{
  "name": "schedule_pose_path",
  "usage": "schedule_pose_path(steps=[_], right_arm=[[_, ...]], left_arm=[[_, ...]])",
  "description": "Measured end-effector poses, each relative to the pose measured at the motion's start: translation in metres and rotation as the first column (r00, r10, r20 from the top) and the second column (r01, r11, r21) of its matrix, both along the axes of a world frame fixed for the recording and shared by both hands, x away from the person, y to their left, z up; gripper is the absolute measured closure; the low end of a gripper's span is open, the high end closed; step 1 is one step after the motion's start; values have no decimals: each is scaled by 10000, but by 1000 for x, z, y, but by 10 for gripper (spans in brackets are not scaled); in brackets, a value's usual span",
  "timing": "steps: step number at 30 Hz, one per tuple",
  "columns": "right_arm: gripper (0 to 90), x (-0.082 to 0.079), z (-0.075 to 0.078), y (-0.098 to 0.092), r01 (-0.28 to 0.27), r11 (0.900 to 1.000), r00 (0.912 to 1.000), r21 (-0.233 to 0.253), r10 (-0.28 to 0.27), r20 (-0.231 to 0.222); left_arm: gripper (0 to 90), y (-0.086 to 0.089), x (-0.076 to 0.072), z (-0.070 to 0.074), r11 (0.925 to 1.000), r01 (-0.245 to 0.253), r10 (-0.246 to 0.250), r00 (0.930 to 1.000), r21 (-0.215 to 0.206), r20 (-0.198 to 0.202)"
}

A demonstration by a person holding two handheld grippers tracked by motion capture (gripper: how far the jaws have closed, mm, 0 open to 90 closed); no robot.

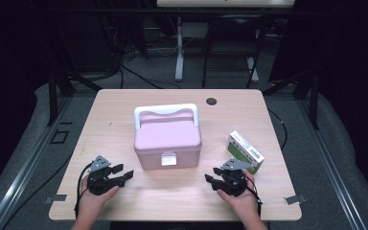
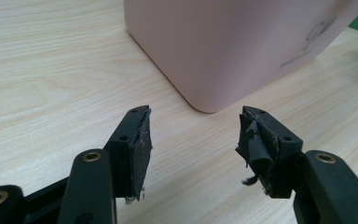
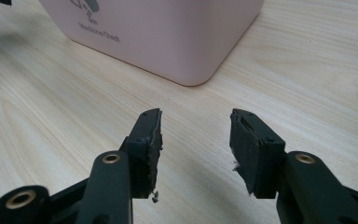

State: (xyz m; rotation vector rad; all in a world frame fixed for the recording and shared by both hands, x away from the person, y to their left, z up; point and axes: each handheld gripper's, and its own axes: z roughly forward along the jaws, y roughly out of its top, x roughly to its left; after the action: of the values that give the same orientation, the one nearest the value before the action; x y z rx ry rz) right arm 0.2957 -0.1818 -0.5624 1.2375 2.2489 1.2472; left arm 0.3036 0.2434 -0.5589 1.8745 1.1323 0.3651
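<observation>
A pink medicine chest [image 1: 167, 139] with a white handle and a white front latch stands shut in the middle of the wooden table [image 1: 115, 103]. Its lower corner looms ahead in the left gripper view [image 2: 233, 46] and in the right gripper view [image 3: 168, 32]. A green and white carton [image 1: 245, 151] lies to its right. My left gripper [image 1: 123, 172] rests near the front left of the chest, open and empty [image 2: 193, 135]. My right gripper [image 1: 212, 174] sits at the front right, just below the carton, also open and empty [image 3: 195, 135].
A round cable hole [image 1: 211, 101] sits near the table's far edge. Bare wood lies between the two grippers along the front edge. Beyond the table are a dark floor, cables and the legs of another desk [image 1: 179, 52].
</observation>
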Motion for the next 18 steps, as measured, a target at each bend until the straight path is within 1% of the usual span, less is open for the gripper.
schedule_pose_path(steps=[3,6,7,8,11,13,14,16,17,18], right_arm=[[538,-1,-1,-1,-55,9999,10000,-103,54,-69],[541,0,-1,-2,-14,10000,10000,-33,14,-63],[540,1,0,-4,92,10000,9998,35,-91,-155],[540,1,0,-4,92,10000,9998,35,-91,-155],[534,2,0,-5,248,9996,9997,156,-248,7],[520,4,0,-5,308,9993,9995,188,-309,56],[509,4,0,-4,349,9993,9994,131,-349,37],[497,5,-1,-3,391,9992,9992,-46,-391,40],[495,5,-2,-2,410,9991,9992,-42,-410,41],[494,4,-2,-2,458,9989,9989,-100,-458,51]], left_arm=[[437,0,1,1,9998,-100,98,9999,174,112],[437,0,1,1,9995,-141,137,9998,286,141],[437,0,0,0,9995,-193,190,9997,249,130],[437,1,0,0,9993,-181,177,9998,312,129],[437,2,-2,0,9995,-242,239,9996,217,141],[432,3,-3,1,9993,-274,271,9995,262,133],[430,3,-3,1,9993,-319,315,9993,214,181],[421,4,-3,2,9991,-367,365,9993,201,116],[417,5,-3,2,9991,-388,386,9992,192,72],[414,4,-2,2,9990,-446,446,9990,65,72]])
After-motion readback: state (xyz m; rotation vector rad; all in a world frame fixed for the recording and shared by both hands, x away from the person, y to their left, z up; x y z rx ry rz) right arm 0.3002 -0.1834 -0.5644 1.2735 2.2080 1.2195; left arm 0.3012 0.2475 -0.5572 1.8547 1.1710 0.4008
